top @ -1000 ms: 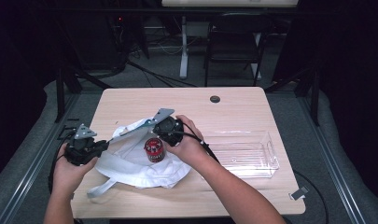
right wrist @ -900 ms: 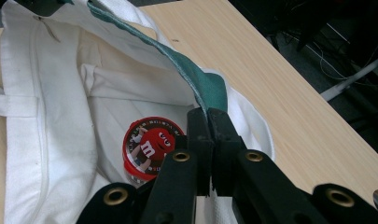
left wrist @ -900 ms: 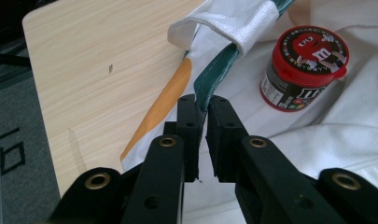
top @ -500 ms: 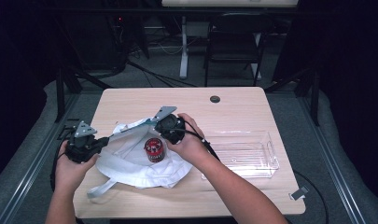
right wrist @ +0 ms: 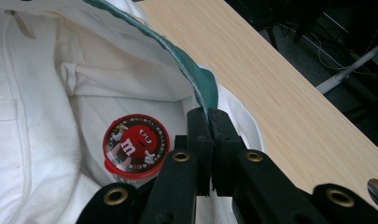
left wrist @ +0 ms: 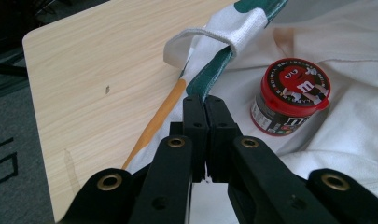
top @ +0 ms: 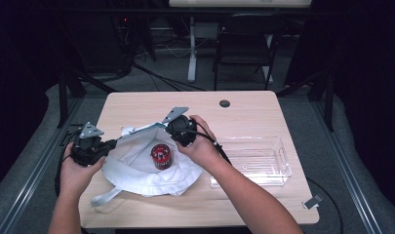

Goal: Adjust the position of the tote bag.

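Your left gripper (left wrist: 206, 103) is clamped shut on the green-trimmed rim of the white bag (top: 136, 161); its jaws have just finished closing. Your right gripper (right wrist: 209, 116) pinches the same rim at about 2 o'clock from the red-lidded candy jar (top: 161, 156), which stands upright, seemingly inside the bag's opened mouth.

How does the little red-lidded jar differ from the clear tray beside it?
The jar is small, round and dark with a red printed lid; the tray is long, rectangular and see-through. The jar stands upright on the white cloth bag, within its opened mouth; the tray rests straight on the table and looks empty. Neither is gripped.
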